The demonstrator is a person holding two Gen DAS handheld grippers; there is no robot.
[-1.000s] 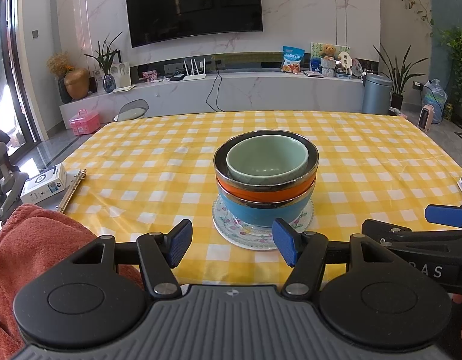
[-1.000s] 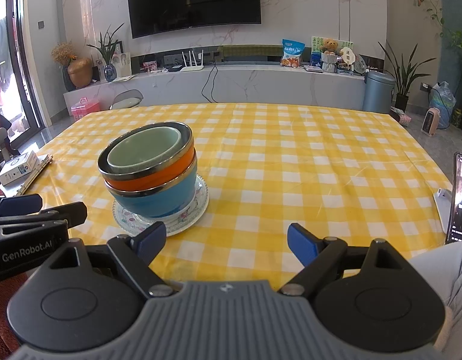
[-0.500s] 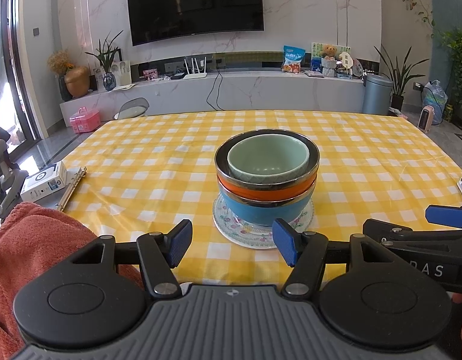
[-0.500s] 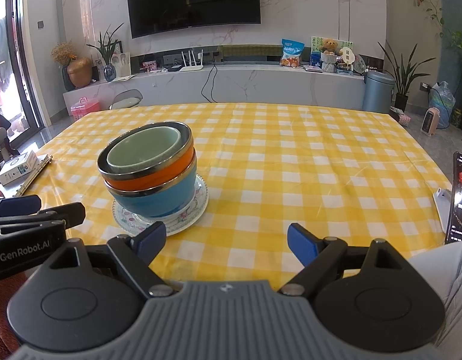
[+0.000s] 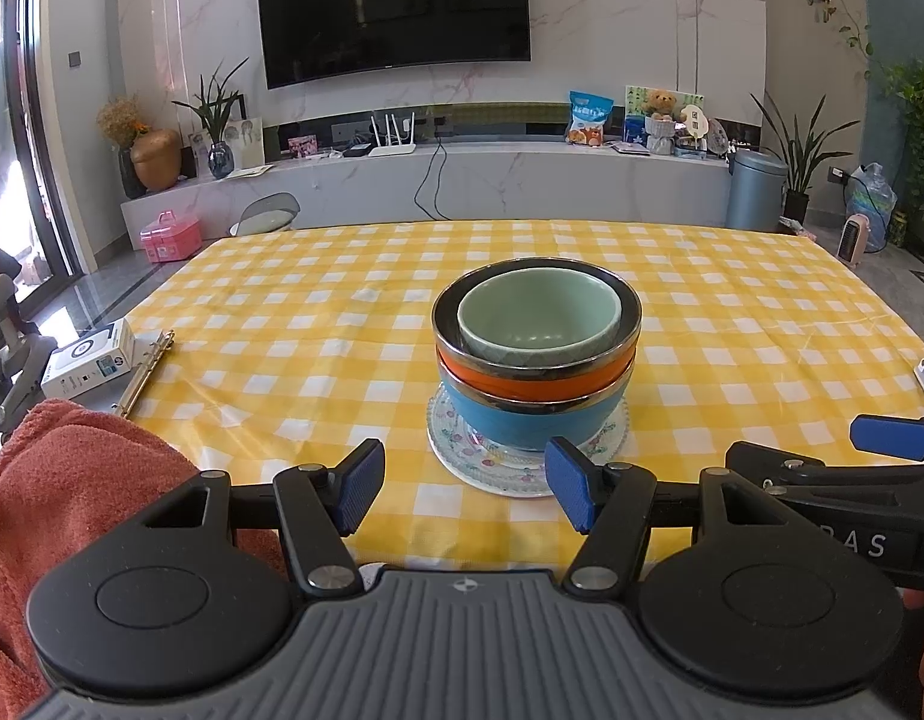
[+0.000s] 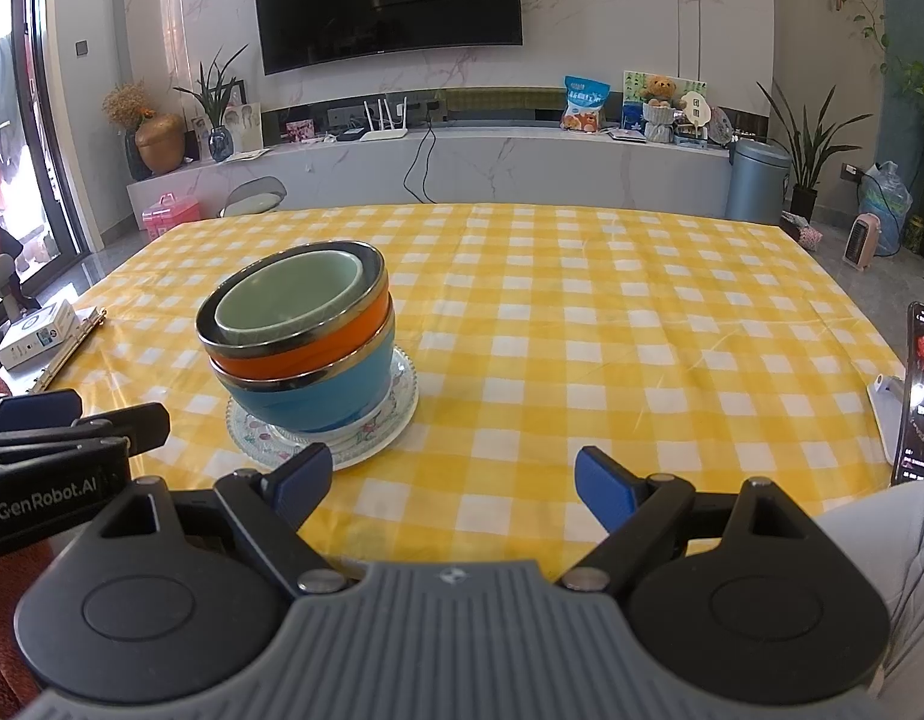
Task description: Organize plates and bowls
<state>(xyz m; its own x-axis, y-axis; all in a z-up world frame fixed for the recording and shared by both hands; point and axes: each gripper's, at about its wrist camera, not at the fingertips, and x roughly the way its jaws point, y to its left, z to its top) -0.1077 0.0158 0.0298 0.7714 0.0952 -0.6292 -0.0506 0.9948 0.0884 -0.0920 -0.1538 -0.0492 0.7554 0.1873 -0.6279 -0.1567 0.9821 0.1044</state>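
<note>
The jaws of the left gripper (image 5: 465, 492) are standing wide apart with nothing between them, and the jaws of the right gripper (image 6: 453, 483) are standing apart in the same way, also holding nothing. Both are hovering over the near edge of the worktop (image 5: 732, 312), which is wearing a yellow checked cloth, and neither one is touching the dishes. The task's things are sitting together in one stack near the middle of the worktop: a small green bowl (image 5: 537, 315) is nesting inside an orange bowl (image 5: 534, 378), that one is sitting in a blue bowl (image 5: 522, 420), and the blue one is resting on a flowered plate (image 5: 462, 456). In the left wrist view the stack is lying straight ahead of the left gripper; in the right wrist view it is lying to the left, just beyond the left blue pad. As the pieces are already gathered, I am judging that the task is either close to its end or waiting for one more move of the stack. If the stack must be moved, the next step is calling for a grip on the plate rim or on the blue bowl, low enough that the upper bowls are not sliding. A phone (image 6: 921, 396) is leaning at the right edge, well apart from the dishes.
</note>
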